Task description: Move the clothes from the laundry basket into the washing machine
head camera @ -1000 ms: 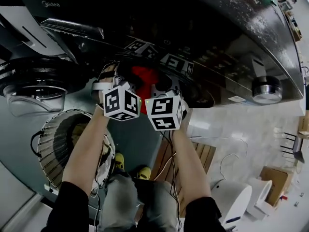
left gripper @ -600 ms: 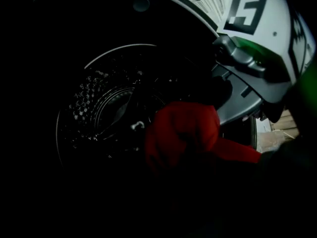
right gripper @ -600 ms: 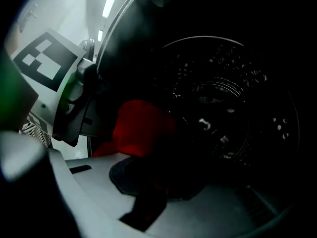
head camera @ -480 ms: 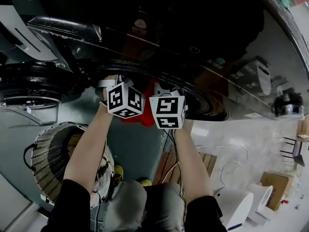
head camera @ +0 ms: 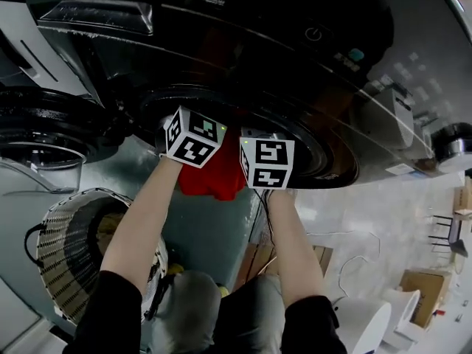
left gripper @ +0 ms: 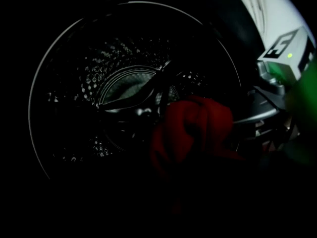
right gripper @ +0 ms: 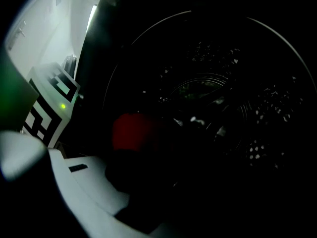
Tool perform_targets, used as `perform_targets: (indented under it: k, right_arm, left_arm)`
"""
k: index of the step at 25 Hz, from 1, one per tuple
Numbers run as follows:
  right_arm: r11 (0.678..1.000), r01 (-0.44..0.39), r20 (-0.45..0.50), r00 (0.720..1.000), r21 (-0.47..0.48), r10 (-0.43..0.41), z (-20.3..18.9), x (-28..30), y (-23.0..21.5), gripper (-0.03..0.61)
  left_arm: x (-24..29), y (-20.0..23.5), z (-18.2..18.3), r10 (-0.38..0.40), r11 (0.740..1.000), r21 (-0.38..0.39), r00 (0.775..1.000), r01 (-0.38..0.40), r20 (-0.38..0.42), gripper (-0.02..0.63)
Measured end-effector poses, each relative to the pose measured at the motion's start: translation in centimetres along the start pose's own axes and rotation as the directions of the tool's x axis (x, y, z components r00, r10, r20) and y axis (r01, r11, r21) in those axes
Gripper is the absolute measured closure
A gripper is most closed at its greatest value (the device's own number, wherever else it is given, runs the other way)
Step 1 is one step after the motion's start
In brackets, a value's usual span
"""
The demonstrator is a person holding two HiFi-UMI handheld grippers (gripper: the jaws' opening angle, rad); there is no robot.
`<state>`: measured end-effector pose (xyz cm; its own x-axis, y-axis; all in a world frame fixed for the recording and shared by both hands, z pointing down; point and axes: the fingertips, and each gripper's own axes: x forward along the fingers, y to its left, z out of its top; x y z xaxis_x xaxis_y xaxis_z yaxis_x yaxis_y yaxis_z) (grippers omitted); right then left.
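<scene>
Jaws on your left gripper (head camera: pixel 190 133) have just been opening. In the left gripper view they are lying in blackness, so you cannot tell whether the pads are pressing on the red garment (left gripper: pixel 193 128), which is bunching directly ahead of them at the mouth of the drum (left gripper: pixel 124 78). At far left in the head view, the round door (head camera: pixel 44 135) is standing swung open. Below it the laundry basket (head camera: pixel 63 260) is sitting on the floor, just beside your left arm. At centre, you are holding both grippers side by side at the lower lip of the opening in the washing machine (head camera: pixel 310 35), with their marker cubes facing the camera. The red garment is hanging between them, draping from the opening down over the machine's front panel. To the right, the jaws on your right gripper (head camera: pixel 267 164) have likewise just been opening. The right gripper view is equally dark low down, so you cannot tell whether those jaws are gripping anything. In that view the garment is showing only as a dim red patch left of the gripper's line, in front of the perforated drum.
</scene>
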<state>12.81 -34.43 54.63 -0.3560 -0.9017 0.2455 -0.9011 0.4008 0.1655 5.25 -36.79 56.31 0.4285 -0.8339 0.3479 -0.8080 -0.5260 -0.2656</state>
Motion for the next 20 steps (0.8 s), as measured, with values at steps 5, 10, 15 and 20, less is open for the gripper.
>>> perform_targets:
  k: [5, 10, 15, 20]
  right_arm:
    - [0.996, 0.050, -0.014, 0.999, 0.073, -0.049, -0.5, -0.4, -1.3, 0.387]
    - [0.993, 0.050, -0.010, 0.999, 0.108, -0.049, -0.2, -1.1, -1.5, 0.385]
    - [0.995, 0.036, 0.002, 0.999, 0.093, -0.036, -0.2, -1.2, -0.8, 0.387]
    - [0.997, 0.018, 0.019, 1.000, 0.076, -0.019, -0.3, -1.9, 0.0, 0.390]
  left_arm:
    - [-0.5, -0.1, -0.7, -0.002, 0.998, -0.058, 0.999, -0.001, -0.051, 0.332]
    - [-1.4, -0.8, -1.1, -0.014, 0.998, -0.055, 0.998, 0.011, -0.067, 0.322]
    - [-2.1, -1.0, -1.4, -0.011, 0.998, -0.056, 0.998, 0.008, -0.061, 0.322]
    - [-3.1, -0.9, -0.9, 0.005, 0.998, -0.060, 1.000, -0.006, -0.021, 0.322]
